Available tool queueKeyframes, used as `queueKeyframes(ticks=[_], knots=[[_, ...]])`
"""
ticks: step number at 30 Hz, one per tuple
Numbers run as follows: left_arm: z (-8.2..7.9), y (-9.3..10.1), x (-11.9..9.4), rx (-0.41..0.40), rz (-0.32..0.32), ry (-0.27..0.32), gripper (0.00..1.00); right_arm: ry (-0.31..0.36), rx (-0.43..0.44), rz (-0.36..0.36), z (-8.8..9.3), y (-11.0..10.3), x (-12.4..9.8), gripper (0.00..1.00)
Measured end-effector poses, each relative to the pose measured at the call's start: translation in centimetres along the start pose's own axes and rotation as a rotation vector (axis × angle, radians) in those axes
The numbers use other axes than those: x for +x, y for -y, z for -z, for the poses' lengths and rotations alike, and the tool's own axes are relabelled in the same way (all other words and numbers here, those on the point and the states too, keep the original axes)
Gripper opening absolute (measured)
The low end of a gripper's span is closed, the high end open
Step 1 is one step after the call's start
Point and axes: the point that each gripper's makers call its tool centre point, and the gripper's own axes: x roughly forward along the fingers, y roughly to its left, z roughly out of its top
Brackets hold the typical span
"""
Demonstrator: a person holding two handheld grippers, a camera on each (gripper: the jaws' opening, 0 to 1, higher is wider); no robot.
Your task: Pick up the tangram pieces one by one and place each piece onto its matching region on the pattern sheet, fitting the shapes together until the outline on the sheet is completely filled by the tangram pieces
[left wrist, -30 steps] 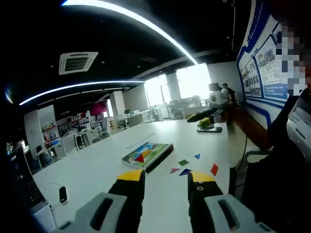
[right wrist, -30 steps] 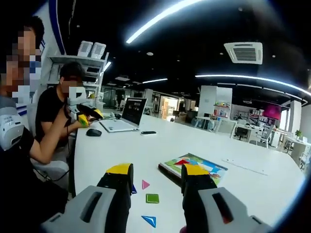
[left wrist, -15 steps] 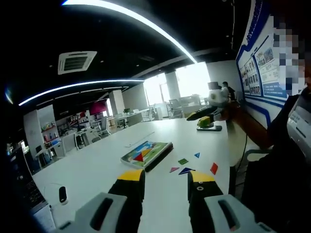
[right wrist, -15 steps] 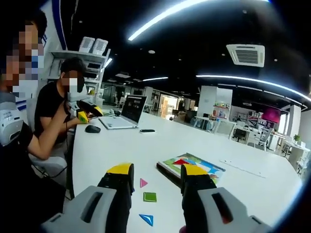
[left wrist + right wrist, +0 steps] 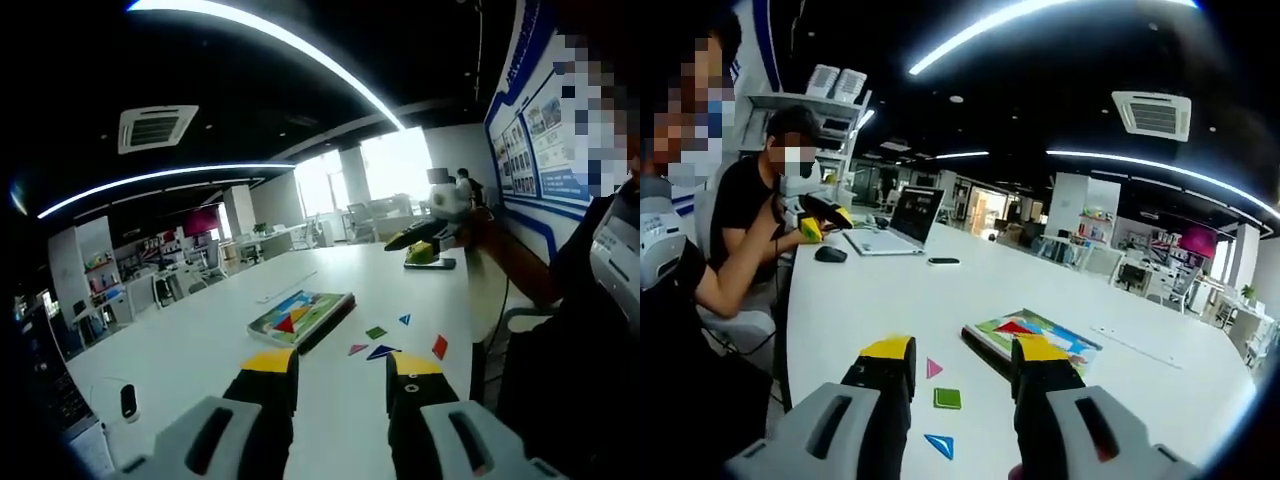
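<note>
Fingers on both grippers spread apart, holding nothing: left gripper (image 5: 340, 375) and right gripper (image 5: 965, 365) hover above the white surface (image 5: 200, 345). Pattern sheet (image 5: 300, 315) lies flat with some pieces already on it; loose pieces sit just beside it toward the grippers. To pick well, I'd drop onto 1 piece, likely the green square (image 5: 947, 398), and pinch its edges squarely. Left gripper view alone shows the red piece (image 5: 440, 347) and dark blue triangle (image 5: 381, 352); right gripper view adds a laptop (image 5: 890, 228) beyond the sheet.
</note>
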Motion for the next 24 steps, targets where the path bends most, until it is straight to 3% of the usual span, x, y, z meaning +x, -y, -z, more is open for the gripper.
queueKeyframes(ticks=[4, 10, 15, 24], knots=[[0.0, -0.1, -0.1, -0.005, -0.005, 0.004, 0.36, -0.027, 0.007, -0.011, 0.2, 0.0, 0.5, 0.40], [-0.2, 0.0, -0.5, -0.005, -0.007, 0.013, 0.36, -0.170, -0.018, -0.034, 1.1, 0.6, 1.7, 0.39], [-0.3, -0.2, -0.6, -0.008, -0.011, 0.019, 0.36, -0.337, -0.064, -0.094, 3.2, 0.0, 3.0, 0.39], [-0.3, -0.3, -0.6, -0.002, -0.007, 0.021, 0.36, -0.516, -0.058, -0.190, 5.6, -1.0, 5.3, 0.36]])
